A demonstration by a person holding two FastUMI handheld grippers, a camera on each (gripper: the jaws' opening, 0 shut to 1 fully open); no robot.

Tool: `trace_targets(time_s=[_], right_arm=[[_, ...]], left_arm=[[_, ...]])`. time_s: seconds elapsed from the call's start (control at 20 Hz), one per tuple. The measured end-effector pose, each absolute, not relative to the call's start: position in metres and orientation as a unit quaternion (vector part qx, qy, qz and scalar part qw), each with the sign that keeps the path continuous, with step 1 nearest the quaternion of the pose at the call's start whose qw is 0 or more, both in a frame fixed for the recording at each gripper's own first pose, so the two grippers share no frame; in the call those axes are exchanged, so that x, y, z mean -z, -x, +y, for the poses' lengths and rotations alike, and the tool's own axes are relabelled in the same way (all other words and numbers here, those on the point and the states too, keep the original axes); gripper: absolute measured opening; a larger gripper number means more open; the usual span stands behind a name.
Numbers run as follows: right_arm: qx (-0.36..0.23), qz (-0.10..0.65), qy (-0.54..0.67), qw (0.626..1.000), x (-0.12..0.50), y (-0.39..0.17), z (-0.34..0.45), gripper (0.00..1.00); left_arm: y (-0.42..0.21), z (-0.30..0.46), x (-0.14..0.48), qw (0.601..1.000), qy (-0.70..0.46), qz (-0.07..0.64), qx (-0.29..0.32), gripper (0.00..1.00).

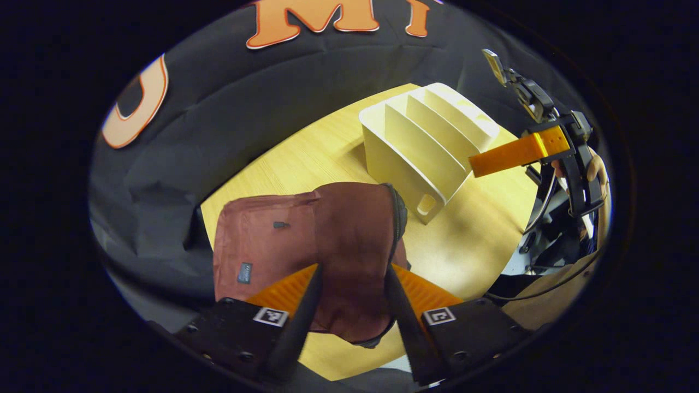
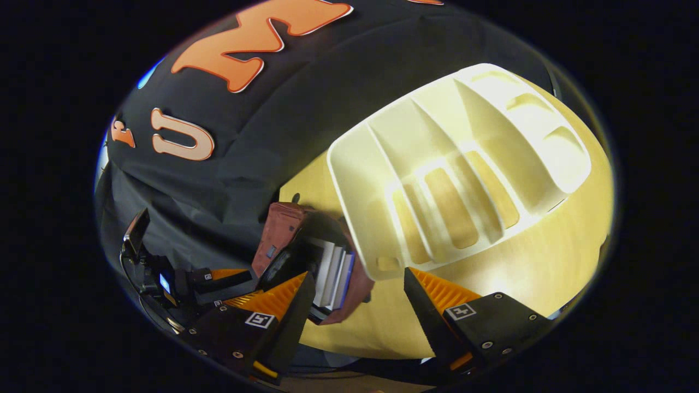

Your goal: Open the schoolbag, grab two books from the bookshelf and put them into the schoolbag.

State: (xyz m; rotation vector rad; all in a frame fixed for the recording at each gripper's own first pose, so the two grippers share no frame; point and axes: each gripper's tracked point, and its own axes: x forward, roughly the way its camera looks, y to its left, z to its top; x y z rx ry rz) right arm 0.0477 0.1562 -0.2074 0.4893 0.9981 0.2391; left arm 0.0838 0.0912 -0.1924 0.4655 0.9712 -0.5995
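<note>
Surface (image 1: 327, 158), pale wood, carries one bookshelf (image 1: 423, 147) and one schoolbag (image 1: 306, 240); the bookshelf is a cream divided rack, its slots bare, standing just beside the bag. The schoolbag lies in front of my left gripper (image 1: 352, 295), whose fingers stand apart on either side of the flap without pressing on it. In the right gripper view the bag's mouth gapes and books (image 2: 334, 273) stand inside; two, perhaps three spines, the count uncertain. My right gripper (image 2: 357, 297) is spread wide and carries nothing, hovering over the rack. Judged step: settling the books; best done by steadying the flap while pushing the spines fully down.
</note>
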Motion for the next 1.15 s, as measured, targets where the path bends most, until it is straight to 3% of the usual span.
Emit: trace_targets(time_s=[0.05,0.15,0.4,0.65,0.9,1.15], right_arm=[[-0.114,0.479,-0.221,0.841,0.212,-0.045,0.141,0.97],[-0.118,0.487,-0.197,0.843,0.208,-0.041,0.112,0.97],[-0.119,0.425,-0.100,0.892,0.167,-0.054,0.046,0.97],[-0.122,0.308,-0.052,0.942,0.088,-0.067,0.007,0.98],[-0.089,0.142,-0.007,0.986,0.008,-0.063,-0.021,0.97],[-0.042,0.063,0.016,0.997,-0.016,-0.063,-0.032,0.97]], left_arm=[[-0.081,0.083,0.192,0.823,-0.208,0.456,0.267,0.96],[-0.073,0.063,0.193,0.840,-0.178,0.450,0.245,1.00],[-0.078,-0.015,0.156,0.907,-0.094,0.364,0.188,1.00],[-0.091,-0.076,0.070,0.962,-0.024,0.226,0.149,0.99],[-0.101,-0.072,0.018,0.987,-0.010,0.123,0.098,0.98],[-0.090,-0.074,0.012,0.991,0.012,0.101,0.092,0.98]])
